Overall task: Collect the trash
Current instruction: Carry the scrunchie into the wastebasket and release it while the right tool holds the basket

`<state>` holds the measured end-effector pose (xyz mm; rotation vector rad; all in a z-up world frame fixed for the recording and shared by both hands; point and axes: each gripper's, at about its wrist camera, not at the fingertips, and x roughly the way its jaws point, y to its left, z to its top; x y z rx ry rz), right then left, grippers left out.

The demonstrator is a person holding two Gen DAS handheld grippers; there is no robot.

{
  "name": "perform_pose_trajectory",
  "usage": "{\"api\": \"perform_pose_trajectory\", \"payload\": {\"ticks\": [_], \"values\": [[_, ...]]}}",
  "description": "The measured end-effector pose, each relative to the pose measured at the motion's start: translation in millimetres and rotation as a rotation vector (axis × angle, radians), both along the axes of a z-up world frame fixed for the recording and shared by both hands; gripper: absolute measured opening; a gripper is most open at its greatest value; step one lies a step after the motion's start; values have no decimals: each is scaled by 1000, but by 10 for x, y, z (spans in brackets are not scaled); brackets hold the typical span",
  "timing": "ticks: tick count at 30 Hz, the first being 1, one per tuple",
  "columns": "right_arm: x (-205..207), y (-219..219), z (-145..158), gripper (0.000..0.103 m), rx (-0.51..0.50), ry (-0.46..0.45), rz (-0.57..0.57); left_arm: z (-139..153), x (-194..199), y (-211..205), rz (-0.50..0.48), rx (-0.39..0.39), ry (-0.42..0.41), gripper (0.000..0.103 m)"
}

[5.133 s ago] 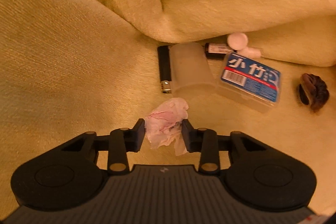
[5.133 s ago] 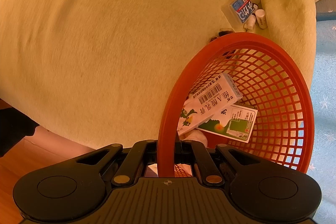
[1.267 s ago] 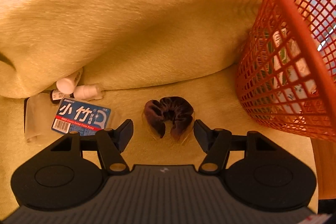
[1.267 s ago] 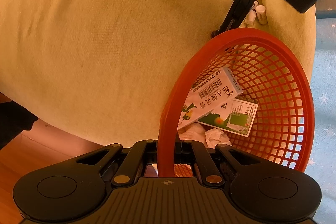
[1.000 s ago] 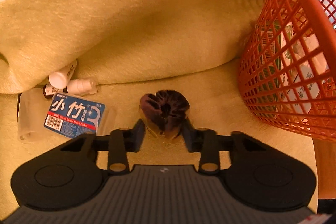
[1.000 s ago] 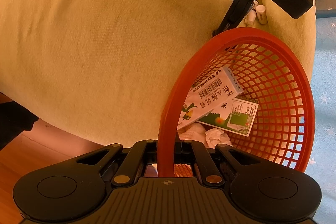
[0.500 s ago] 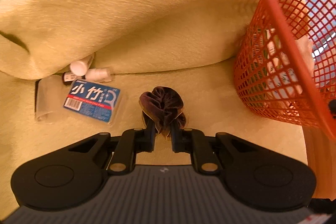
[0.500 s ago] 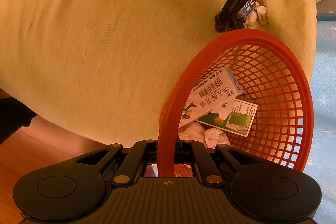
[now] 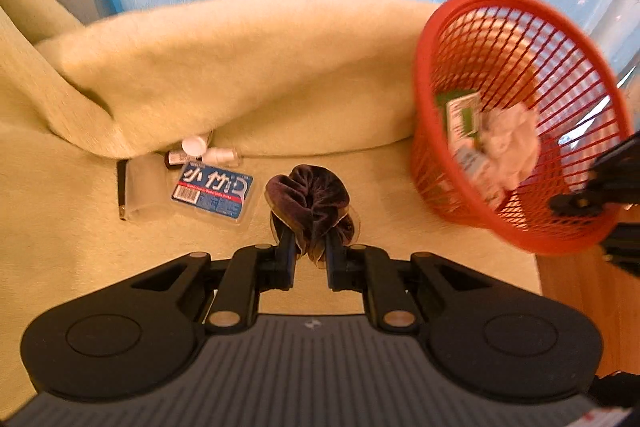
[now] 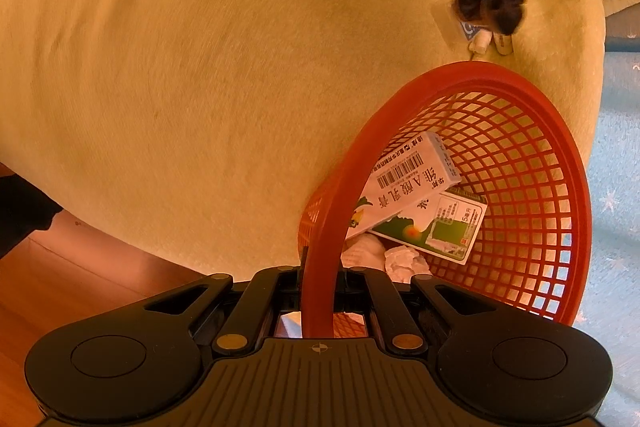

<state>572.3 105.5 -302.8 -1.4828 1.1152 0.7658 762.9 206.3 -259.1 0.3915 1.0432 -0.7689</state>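
Left gripper [image 9: 309, 247]: fingers drawn close together, pinching a dark scrunchie [image 9: 308, 197]; raised above the yellow bedding.
Right gripper [image 10: 318, 277]: fingers clamped on the red basket [image 10: 576, 187] rim, one either side; basket tilted.

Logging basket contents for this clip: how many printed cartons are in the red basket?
2. One white carton lies on a green-and-white carton inside the red basket; crumpled tissue may hide more.
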Motion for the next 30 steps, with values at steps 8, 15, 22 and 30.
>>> {"api": "perform_pose_trajectory", "payload": {"ticks": [8, 15, 22, 30], "values": [[-43, -2, -19, 1, -9, -11, 13, 604, -150, -75, -62, -84, -25, 11], [-49, -2, -34, 1, -11, -17, 11, 948, -270, -410, -170, -157, -33, 11], [-71, -2, -30, 1, -7, -21, 3, 1014, -294, -770, -237, -192, -24, 11], [-57, -16, -31, 1, 0, -20, -4, 954, -375, -1069, -288, -207, -30, 41]]}}
